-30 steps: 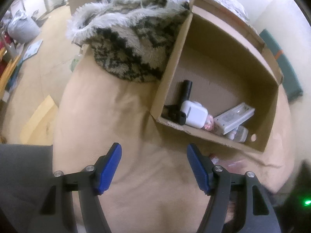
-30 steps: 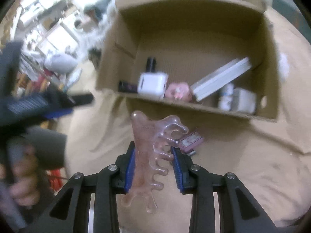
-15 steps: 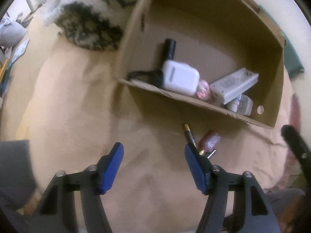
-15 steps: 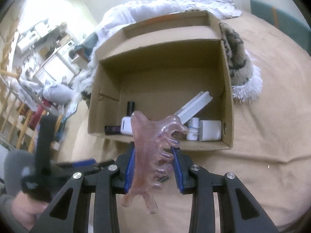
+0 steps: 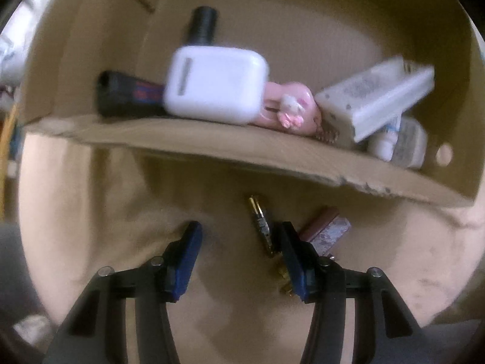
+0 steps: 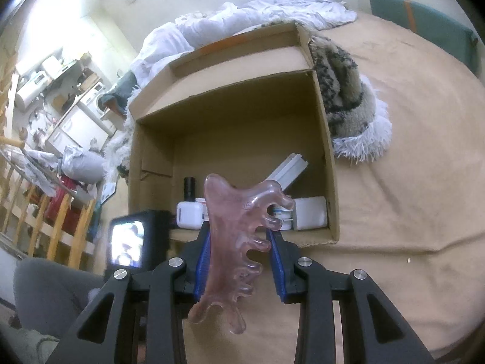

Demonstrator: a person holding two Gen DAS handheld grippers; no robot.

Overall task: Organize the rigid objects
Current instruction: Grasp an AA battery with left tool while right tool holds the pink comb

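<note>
My right gripper [image 6: 241, 236] is shut on a translucent pink comb-shaped scraper [image 6: 235, 248], held upright in front of the open cardboard box [image 6: 329, 157]. My left gripper [image 5: 238, 233] is open and empty, low over the tan bedcover just before the box's front flap [image 5: 212, 145]. A gold and black lipstick tube [image 5: 260, 221] lies between its fingers near the right one. A pink-brown small case [image 5: 326, 227] lies just right of that finger. Inside the box lie a white charger case [image 5: 216, 83], a black bottle [image 5: 203, 27], a pink toy [image 5: 288, 106] and a white carton [image 5: 372, 97].
A furry black-and-white blanket [image 6: 345, 91] lies right of the box. White bedding [image 6: 242, 21] is piled behind it. The left gripper's camera body with its lit screen [image 6: 127, 244] shows at the left of the right wrist view. Cluttered room and wooden rails [image 6: 45, 212] at far left.
My left gripper moved forward and down toward the box front, bringing the lipstick between its fingers. My right gripper pulled up and back with the scraper still held.
</note>
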